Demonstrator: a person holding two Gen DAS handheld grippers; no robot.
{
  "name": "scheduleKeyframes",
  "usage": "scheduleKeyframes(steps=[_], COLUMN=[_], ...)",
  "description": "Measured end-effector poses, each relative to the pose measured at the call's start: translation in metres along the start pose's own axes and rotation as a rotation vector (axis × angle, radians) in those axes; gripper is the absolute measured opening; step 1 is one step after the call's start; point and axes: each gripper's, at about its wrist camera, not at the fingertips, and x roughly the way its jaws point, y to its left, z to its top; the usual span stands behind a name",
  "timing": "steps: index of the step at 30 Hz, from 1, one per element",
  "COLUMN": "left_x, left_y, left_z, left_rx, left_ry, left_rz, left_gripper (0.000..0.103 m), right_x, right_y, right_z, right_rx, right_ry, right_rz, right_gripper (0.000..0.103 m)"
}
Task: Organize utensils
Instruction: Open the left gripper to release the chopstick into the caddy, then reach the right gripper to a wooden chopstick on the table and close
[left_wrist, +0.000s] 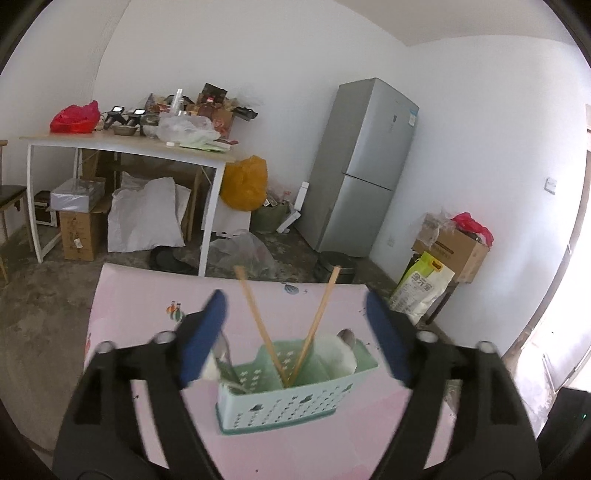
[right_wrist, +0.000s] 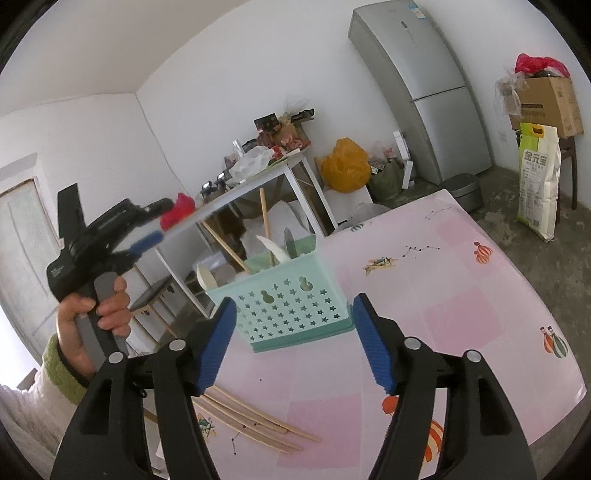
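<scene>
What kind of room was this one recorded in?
Most likely a home kitchen or dining room that doubles as storage: a fridge against the wall, a cluttered side table, and boxes and bags on a bare concrete floor.

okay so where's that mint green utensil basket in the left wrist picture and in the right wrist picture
Left wrist view: the utensil basket sits low at centre on the pink tablecloth, between the open left gripper fingers, two chopsticks sticking up from it.
Right wrist view: it stands at centre, just beyond the open right gripper.
Shared landmark: the silver fridge, right of centre in the left view, upper right in the right view.
</scene>
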Motion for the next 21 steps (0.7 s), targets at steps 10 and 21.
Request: scheduleKeyframes(steps=[10,21], left_x=[-0.021,-0.047], left_y=[0.04,0.082], left_z=[-0.056,-0.145], left_rx=[-0.124,-0.279], left_ry=[0.107,0.294], left_rz=[0.105,0.223], left_gripper=[0.094,0.095], right_x=[0.019,0.061], right_y=[0.01,0.045], right_z=[-0.008,-0.036], right_rx=[-0.052,-0.3], right_ry=[0.049,0.146], right_rz=[-0.098,-0.249], right_gripper=[0.09,0.096])
